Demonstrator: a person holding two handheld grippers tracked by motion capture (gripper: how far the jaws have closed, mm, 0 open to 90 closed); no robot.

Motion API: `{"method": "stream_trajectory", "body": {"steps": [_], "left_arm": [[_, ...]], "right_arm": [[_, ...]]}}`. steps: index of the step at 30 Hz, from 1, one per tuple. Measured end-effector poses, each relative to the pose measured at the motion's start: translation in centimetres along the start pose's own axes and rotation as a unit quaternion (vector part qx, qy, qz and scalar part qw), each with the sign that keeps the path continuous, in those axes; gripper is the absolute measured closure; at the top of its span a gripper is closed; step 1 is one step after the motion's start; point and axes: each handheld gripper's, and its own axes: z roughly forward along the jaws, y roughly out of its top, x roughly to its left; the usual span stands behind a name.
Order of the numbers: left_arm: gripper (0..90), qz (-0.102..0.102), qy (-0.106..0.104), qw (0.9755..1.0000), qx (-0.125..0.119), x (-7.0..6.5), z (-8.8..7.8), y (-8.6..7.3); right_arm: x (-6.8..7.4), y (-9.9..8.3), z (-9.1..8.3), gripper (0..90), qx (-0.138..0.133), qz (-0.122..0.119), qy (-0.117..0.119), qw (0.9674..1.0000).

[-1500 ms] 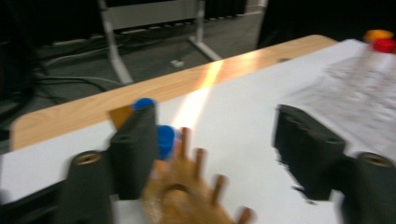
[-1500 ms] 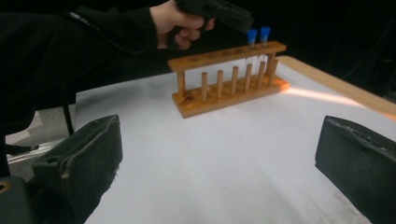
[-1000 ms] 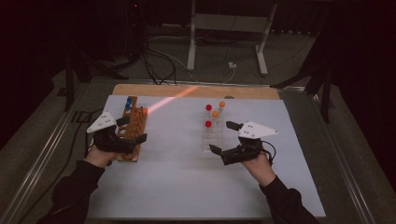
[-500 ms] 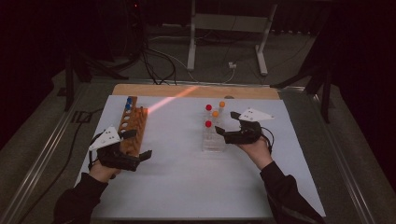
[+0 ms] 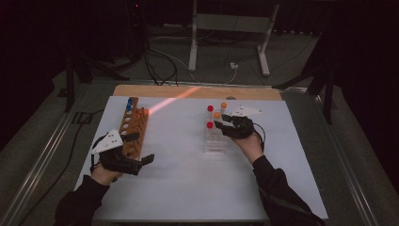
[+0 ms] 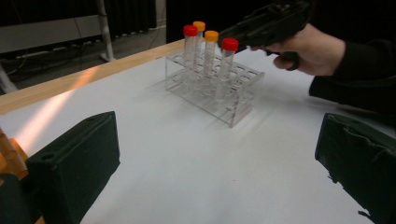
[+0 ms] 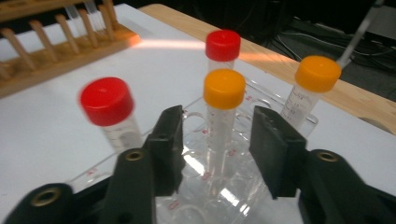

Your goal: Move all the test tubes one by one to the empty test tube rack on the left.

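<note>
Faintly, red graduation marks are seen on the tubes in the clear rack [image 7: 233, 186], unreadable. The right gripper [image 7: 217, 154] is held half-open, empty, around an orange-capped tube [image 7: 223, 119]. The left gripper [image 6: 215, 186] is spread wide, empty, well apart from the rack.

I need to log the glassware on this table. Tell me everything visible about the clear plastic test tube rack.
The clear plastic test tube rack is a see-through, box-shaped frame with rows of round holes in its top plate. It stands upright on the white table sheet, right of centre. Four capped tubes stand in it, two red-capped and two orange-capped; most holes are empty. The right gripper hovers open at it, jaws either side of an orange-capped tube, not touching.
</note>
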Motion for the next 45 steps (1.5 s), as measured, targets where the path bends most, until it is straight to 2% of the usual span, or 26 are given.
{"method": "stream_trajectory", "body": {"steps": [6, 10, 19, 28, 38, 45], "left_arm": [[0.9, 0.001, -0.001, 1.0, 0.001, 0.0, 0.1, 0.0], [0.9, 0.002, -0.001, 1.0, 0.001, 0.0, 0.1, 0.0], [0.9, 0.001, -0.004, 1.0, 0.001, 0.0, 0.1, 0.0], [0.9, -0.001, -0.007, 1.0, 0.003, 0.0, 0.1, -0.1], [0.9, 0.0, -0.009, 0.9999, 0.004, 0.0, 0.2, -0.1], [0.9, 0.001, -0.01, 0.9999, 0.004, -0.1, 0.2, 0.0]], "right_arm": [[-0.1, -0.3, 1.2, 65.0, 0.019, 0.0, -0.006, 0.9998], [-0.2, -0.3, 1.4, 73.5, 0.019, 0.0, -0.009, 0.9998], [0.1, 0.3, 1.0, 74.7, 0.016, -0.014, -0.012, 0.9997], [0.0, 0.9, 0.2, 74.8, 0.013, -0.018, -0.012, 0.9997], [0.0, 2.6, -1.2, 74.9, -0.014, -0.024, -0.012, 0.9995], [0.4, 4.3, -3.0, 75.0, -0.035, -0.034, -0.012, 0.9987]]}}
